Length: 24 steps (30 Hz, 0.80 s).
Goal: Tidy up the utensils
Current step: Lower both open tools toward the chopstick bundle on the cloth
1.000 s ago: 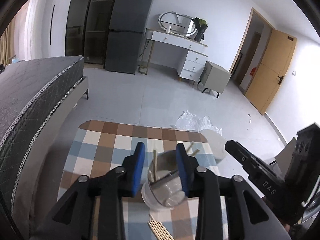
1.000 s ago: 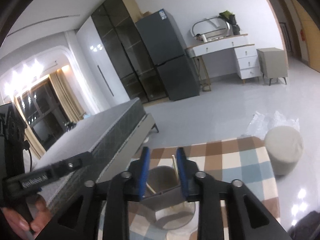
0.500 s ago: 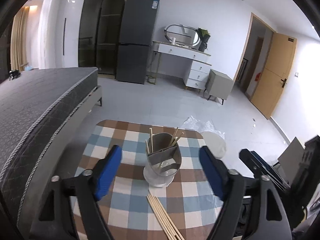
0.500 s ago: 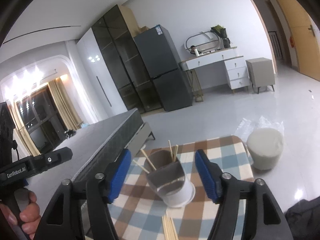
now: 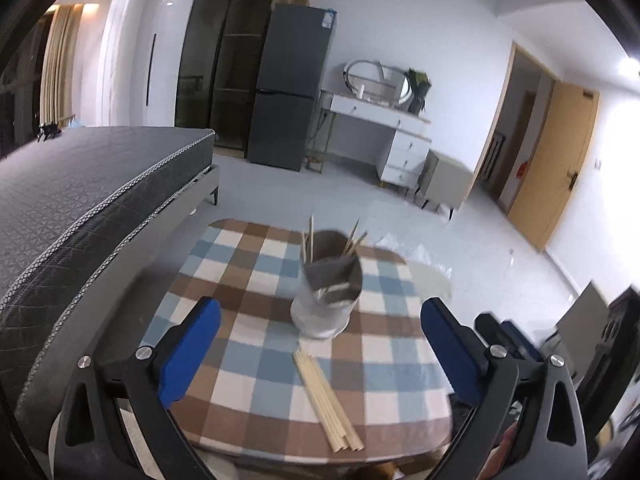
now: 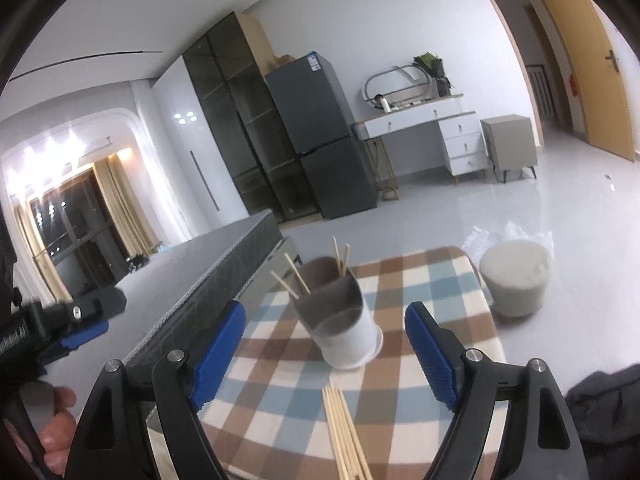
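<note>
Cool, even indoor light fills both views. The brightest spots are warm ceiling lights above the curtains [image 6: 116,208], left of the fridge [image 6: 320,136], where they blow out to white glare. The glossy floor [image 6: 520,204] right of the fridge reflects a pale sheen. Fisheye bending curves the walls and door frame, and black vignette rims every corner. The utensil holder [image 5: 332,284] and checked desk [image 5: 248,344] below the fridge look slightly smeared with motion blur.
</note>
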Available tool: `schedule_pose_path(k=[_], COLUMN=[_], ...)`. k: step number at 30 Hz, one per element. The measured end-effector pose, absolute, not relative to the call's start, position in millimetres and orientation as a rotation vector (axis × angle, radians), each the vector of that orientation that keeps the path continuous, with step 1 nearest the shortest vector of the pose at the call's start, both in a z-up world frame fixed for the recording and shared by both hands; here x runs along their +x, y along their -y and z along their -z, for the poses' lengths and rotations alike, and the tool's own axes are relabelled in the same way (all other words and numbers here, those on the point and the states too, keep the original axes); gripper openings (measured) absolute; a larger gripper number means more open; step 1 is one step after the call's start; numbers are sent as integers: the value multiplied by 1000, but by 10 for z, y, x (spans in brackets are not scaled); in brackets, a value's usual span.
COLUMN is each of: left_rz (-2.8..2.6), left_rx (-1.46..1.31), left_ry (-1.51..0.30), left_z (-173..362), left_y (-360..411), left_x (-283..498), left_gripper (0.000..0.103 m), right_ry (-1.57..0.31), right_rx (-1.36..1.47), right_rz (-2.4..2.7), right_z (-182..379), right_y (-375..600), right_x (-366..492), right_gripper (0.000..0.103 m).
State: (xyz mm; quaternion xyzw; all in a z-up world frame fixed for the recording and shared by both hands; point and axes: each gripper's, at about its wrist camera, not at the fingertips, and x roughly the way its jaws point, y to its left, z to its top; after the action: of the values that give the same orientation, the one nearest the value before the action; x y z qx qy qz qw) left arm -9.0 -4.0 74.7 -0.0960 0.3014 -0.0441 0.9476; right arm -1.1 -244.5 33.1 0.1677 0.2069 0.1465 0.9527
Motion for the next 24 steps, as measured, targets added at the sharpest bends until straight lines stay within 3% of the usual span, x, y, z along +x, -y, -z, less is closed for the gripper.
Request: schedule_pose_path(k=[19, 24], left_rz=[-9, -59], left_rx=[-137, -196], left_ry=[-687, -771], left_z=[163, 349], left_y=[-123, -259], left_x=[182, 330], left_gripper=[98, 98], right_ry=[-648, -768], right_rx=[267, 224], right_rz=[-300, -325], right_z=[416, 618], right_y=[2305, 2170], right_x=[81, 250], right_gripper=[81, 70])
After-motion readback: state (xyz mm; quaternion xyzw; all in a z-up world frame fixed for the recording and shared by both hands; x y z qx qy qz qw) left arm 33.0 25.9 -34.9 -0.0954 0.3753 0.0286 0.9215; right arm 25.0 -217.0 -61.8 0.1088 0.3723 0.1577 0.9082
